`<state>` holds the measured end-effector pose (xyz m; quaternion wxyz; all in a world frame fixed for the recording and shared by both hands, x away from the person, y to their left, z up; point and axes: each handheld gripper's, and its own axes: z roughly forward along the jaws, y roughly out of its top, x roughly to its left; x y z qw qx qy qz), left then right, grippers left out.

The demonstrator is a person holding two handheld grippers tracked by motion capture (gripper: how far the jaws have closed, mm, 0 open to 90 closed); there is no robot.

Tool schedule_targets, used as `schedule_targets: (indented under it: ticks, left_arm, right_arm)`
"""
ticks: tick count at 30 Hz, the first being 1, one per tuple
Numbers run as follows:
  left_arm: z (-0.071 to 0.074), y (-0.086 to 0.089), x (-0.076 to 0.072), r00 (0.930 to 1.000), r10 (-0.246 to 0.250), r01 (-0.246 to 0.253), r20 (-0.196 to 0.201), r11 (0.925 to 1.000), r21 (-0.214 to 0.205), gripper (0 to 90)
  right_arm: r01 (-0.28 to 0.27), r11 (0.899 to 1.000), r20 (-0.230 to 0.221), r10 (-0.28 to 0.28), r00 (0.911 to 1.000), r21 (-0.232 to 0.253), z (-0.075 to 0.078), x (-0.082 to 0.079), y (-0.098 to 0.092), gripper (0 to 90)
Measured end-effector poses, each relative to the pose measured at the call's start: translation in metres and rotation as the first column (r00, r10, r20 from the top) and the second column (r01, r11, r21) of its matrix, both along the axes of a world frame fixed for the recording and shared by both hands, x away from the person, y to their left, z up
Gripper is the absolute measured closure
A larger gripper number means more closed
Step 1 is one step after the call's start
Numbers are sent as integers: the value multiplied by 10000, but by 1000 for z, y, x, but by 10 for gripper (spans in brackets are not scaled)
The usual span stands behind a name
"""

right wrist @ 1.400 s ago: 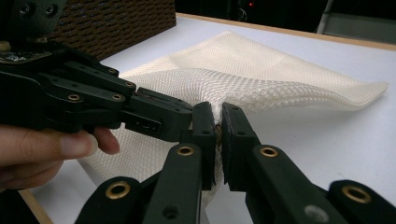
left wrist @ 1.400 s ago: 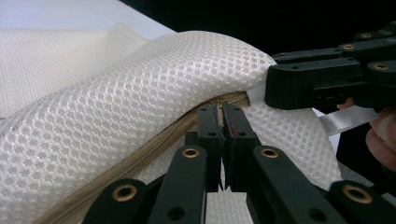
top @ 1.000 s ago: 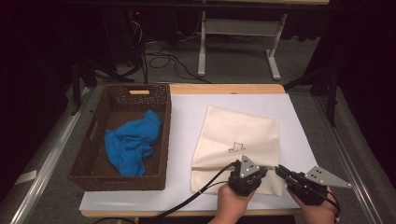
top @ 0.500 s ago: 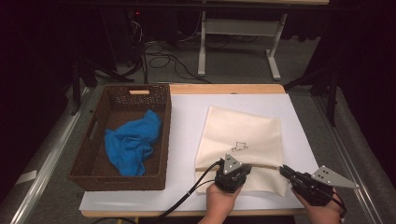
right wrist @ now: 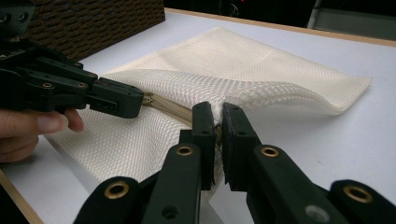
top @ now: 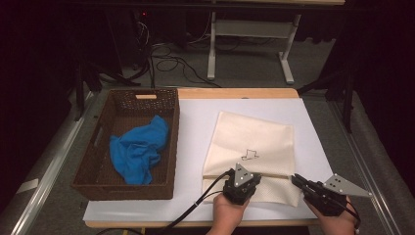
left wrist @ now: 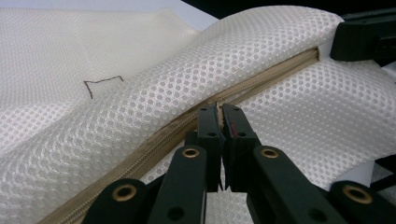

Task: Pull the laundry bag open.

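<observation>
A cream mesh laundry bag [top: 249, 152] lies flat on the white table cover [top: 195, 122], toward the person's near right, with a tan zipper [left wrist: 154, 135] running across its near end and a small dark outline mark [top: 251, 154] on its top face. In the left gripper view, the left gripper [left wrist: 219, 121] has its two black jaws closed tight on the zipper line, pinching what looks like the slider or pull, though that small part is hidden between the pads. In the right gripper view, the right gripper [right wrist: 215, 123] is likewise clamped shut on the bag's near corner, at the zipper's end, lifting the mesh a little off the table. Compared with a second ago, the left gripper [top: 241, 184] has slid along the zipper toward the left of the high view, away from the right gripper [top: 306, 185], which has kept its place at the corner. This suggests the zipper is being drawn open while the other end is anchored, with most of its length probably still to go. To the left of the bag, well apart, a dark wicker basket [top: 93, 166] holds a crumpled blue cloth [top: 139, 152], likely meant to go into the bag once it is open.
</observation>
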<state>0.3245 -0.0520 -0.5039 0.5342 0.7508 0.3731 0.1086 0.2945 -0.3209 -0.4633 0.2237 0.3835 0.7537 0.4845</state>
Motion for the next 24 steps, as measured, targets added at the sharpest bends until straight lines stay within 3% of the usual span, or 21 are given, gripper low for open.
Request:
schedule_targets:
  ticks: [4, 9, 10, 11, 13, 15, 24]
  left_arm:
    - [0, 1, 0, 10000, 17, -18, 20, 9997, 238, 870]
    - [0, 2, 0, 10000, -10, 10, -35, 10000, 67, 871]
    - [-1, 3, 0, 9996, 271, -270, -96, 9996, 96, 872]
    - [-3, 11, 2, 9978, 616, -612, -245, 9979, 191, 872]
    - [-9, 27, 6, 9951, 753, -760, -639, 9971, -85, 872]
    - [-9, 34, 3, 9957, 766, -760, -515, 9970, 129, 871]
    - [-8, 44, 3, 9953, 780, -777, -572, 9969, 77, 870]
  right_arm:
    - [-83, 9999, 31, 83, 10000, -62, 0, -1, 1, 860]
    - [-194, 9998, 11, 194, 9998, -74, 1, -1, 2, 862]
    - [-215, 9997, 23, 216, 9998, -84, 1, -2, 1, 863]
    - [-43, 9999, 64, 44, 10000, -99, 1, -3, 1, 864]
    - [172, 9998, 215, -174, 9996, 82, 3, -3, -7, 864]
    - [159, 9998, 77, -160, 9998, 91, 1, -2, -12, 864]
    - [52, 10000, 39, -52, 10000, 72, 0, 0, -7, 862]
